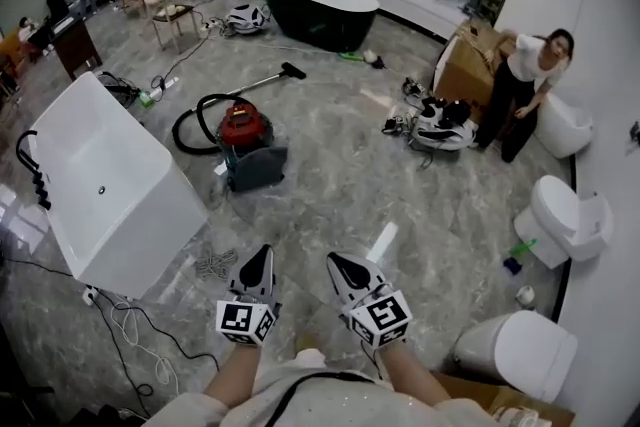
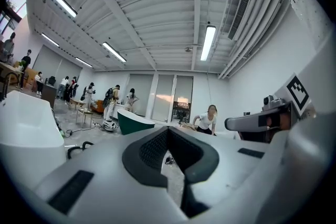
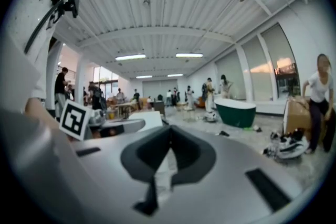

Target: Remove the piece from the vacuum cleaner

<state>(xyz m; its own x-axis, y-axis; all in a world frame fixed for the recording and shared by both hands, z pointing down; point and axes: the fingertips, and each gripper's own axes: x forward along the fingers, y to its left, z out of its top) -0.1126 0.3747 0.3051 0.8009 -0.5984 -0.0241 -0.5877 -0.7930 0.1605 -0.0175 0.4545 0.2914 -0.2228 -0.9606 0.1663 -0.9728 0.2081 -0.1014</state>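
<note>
The left gripper [image 1: 263,255] and right gripper [image 1: 335,263] are carried low, close to the person's body, which suits walking up rather than working. Each has its jaws pressed together on nothing. The vacuum cleaner [image 1: 243,129] stands well ahead, slightly left, near the white bathtub [image 1: 100,185]. Which piece detaches is too small to tell, perhaps the wand [image 1: 262,81].

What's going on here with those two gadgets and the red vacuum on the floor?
A person is standing and holding the left gripper and the right gripper out in front, both shut and empty. The red vacuum cleaner sits on the floor ahead, next to a white bathtub, apparently out of reach. Neither gripper is touching it, so the removal has not begun.
</note>
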